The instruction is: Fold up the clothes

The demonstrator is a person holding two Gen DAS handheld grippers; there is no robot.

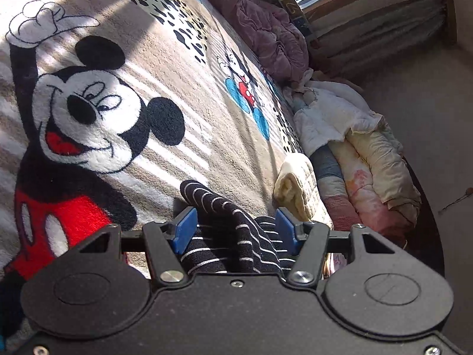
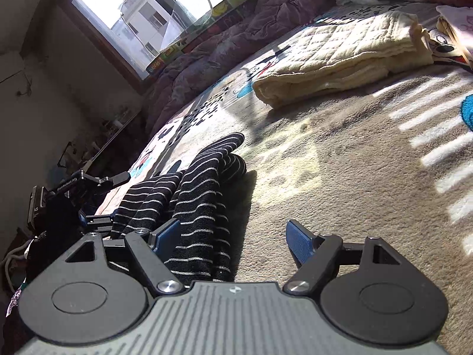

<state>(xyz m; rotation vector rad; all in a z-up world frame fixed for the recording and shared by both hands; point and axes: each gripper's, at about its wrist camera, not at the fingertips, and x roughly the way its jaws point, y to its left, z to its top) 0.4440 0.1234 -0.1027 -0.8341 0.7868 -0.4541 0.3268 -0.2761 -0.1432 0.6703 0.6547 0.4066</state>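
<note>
Lying: striped garment (image 2: 189, 204) black with thin white stripes, bunched lengthwise on the blanket (image 2: 340, 183), one rounded end pointing away from both grippers
Blanket: beige plush, big cartoon mouse print (image 1: 97, 118), smaller mouse print farther off (image 1: 244, 88), sun stripes across it
Left gripper (image 1: 235, 230): blue pads on either side of a raised fold of the garment, jaws partway apart; cloth fills the gap, but whether the pads press on it, cannot tell
Left gripper, right view (image 2: 97, 204): seen at far left edge, at the garment's left side, fingertips hidden by cloth
Right gripper (image 2: 233, 236): jaws wide, released; left pad (image 2: 167, 233) over the garment's right edge, right pad (image 2: 298, 241) over bare blanket, nothing clamped
Garment position: near edge under both grippers, mostly between them in the right view
Cream towel (image 2: 340, 56): quilted, folded, on blanket well beyond the garment, to the right
Purple quilt (image 2: 221, 38): crumpled along the far edge of the bed under the window (image 2: 153, 14)
Pile (image 1: 363, 159): white and pastel bedding heaped at the bed's right end, beside the cream towel
Wall (image 1: 428, 103): plain, right of pile
</note>
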